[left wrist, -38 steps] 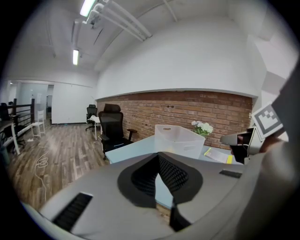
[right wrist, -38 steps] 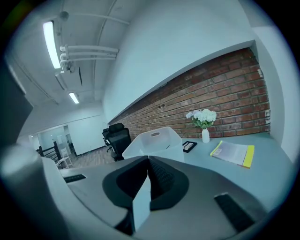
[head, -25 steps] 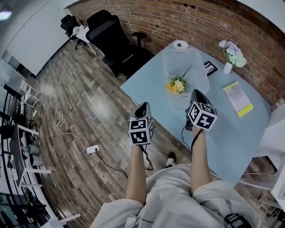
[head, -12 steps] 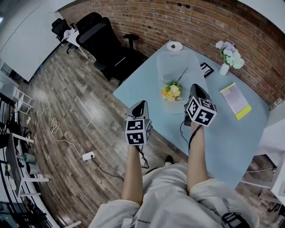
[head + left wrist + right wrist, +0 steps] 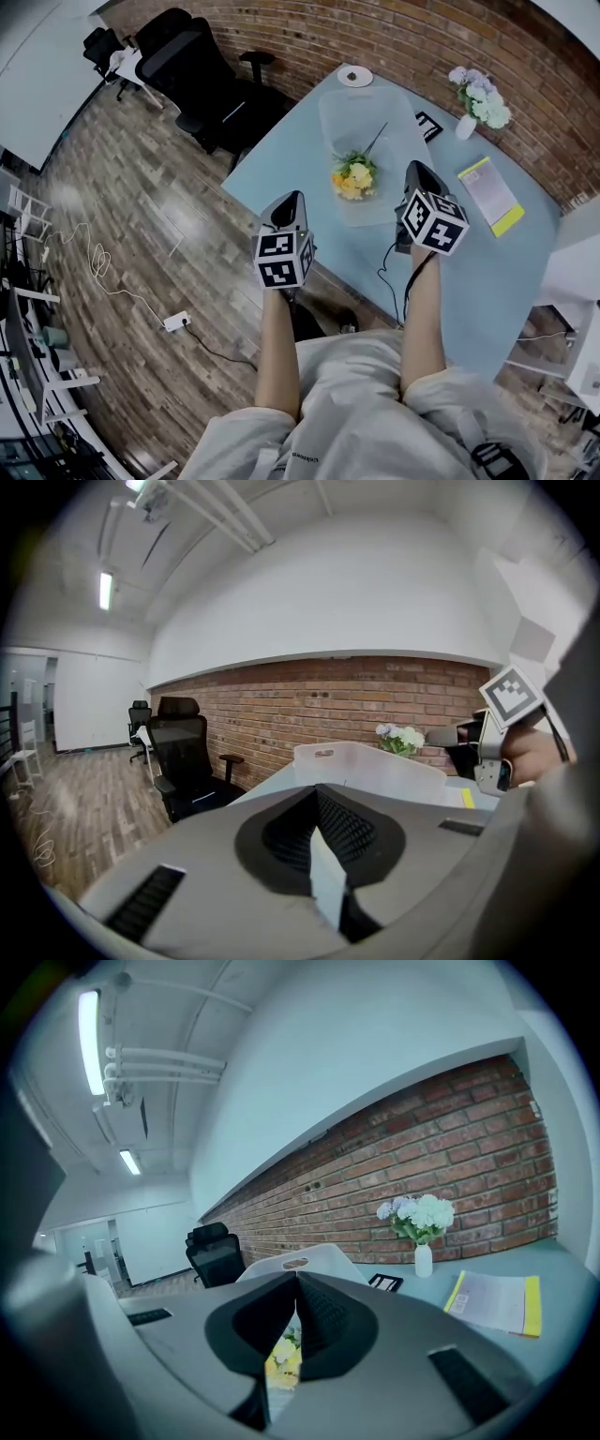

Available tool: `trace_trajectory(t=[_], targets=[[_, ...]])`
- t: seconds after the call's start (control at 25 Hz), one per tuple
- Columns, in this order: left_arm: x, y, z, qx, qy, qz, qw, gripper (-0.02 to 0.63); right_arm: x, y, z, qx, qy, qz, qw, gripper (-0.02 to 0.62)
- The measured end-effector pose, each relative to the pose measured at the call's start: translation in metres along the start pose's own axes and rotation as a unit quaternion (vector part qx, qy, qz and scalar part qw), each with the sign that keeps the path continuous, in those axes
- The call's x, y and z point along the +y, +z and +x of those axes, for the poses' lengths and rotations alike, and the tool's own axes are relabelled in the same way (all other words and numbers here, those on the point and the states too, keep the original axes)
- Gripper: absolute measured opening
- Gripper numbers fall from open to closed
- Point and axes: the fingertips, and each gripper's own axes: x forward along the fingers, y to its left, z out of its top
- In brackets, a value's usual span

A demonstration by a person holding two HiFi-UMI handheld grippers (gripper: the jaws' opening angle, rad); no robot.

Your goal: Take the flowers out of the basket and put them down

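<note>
Inside the basket (image 5: 349,111), seemingly light, fragile flowers (image 5: 353,176) are best taken by the stem (image 5: 376,141); left gripper (image 5: 289,200) and right gripper (image 5: 418,171) jaws are seen closed, empty.

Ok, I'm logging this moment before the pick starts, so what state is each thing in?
basket: upright on the table, open-topped.
yellow flowers: lying in the basket, not yet taken out.
left gripper: shut, empty, short of the table's edge.
right gripper: shut, empty, near the basket.
vase: upright, holding pale flowers.
yellow booklet: closed, flat on the table.
</note>
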Motion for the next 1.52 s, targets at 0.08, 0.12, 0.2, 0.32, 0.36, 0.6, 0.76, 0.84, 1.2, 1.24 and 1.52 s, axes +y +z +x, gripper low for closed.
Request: trace_trajectory(t=[0.08, 0.12, 0.2, 0.32, 0.36, 0.6, 0.76, 0.84, 1.2, 1.24, 1.52], targets=[[0.004, 0.005, 0.015, 0.001, -0.010, 0.003, 0.9999, 0.025, -0.006, 0.000, 0.006, 0.006, -0.011, 0.008, 1.000, 0.026], [0.005, 0.008, 0.023, 0.001, -0.016, 0.005, 0.9999, 0.023, -0.009, 0.001, 0.010, 0.009, -0.016, 0.013, 1.000, 0.026], [0.006, 0.015, 0.038, 0.002, -0.032, 0.011, 0.9994, 0.025, -0.012, 0.002, 0.017, 0.016, -0.024, 0.015, 0.999, 0.026], [0.012, 0.026, 0.067, 0.001, -0.049, 0.019, 0.9986, 0.024, -0.009, -0.007, 0.028, 0.038, -0.024, 0.009, 0.999, 0.026], [0.015, 0.029, 0.079, 0.003, -0.053, 0.017, 0.9984, 0.024, -0.008, -0.009, 0.032, 0.044, -0.022, 0.009, 0.999, 0.026], [0.021, 0.039, 0.141, 0.019, -0.096, 0.021, 0.9950, 0.024, 0.003, -0.021, 0.059, 0.095, 0.000, 0.000, 0.995, 0.026], [0.025, 0.049, 0.174, 0.027, -0.130, 0.034, 0.9905, 0.023, 0.001, -0.023, 0.072, 0.107, -0.023, 0.018, 0.994, 0.028], [0.027, 0.053, 0.188, 0.032, -0.145, 0.042, 0.9881, 0.024, 0.000, -0.023, 0.077, 0.108, -0.038, 0.026, 0.993, 0.028], [0.021, 0.069, 0.237, 0.047, -0.226, 0.031, 0.9725, 0.025, 0.004, -0.006, 0.086, 0.097, -0.115, 0.032, 0.988, 0.028], [0.020, 0.068, 0.241, 0.050, -0.233, 0.034, 0.9705, 0.023, 0.002, -0.005, 0.084, 0.096, -0.125, 0.035, 0.987, 0.028], [0.006, 0.067, 0.258, 0.056, -0.298, 0.060, 0.9512, 0.023, 0.001, -0.015, 0.068, 0.083, -0.192, 0.075, 0.975, 0.028]])
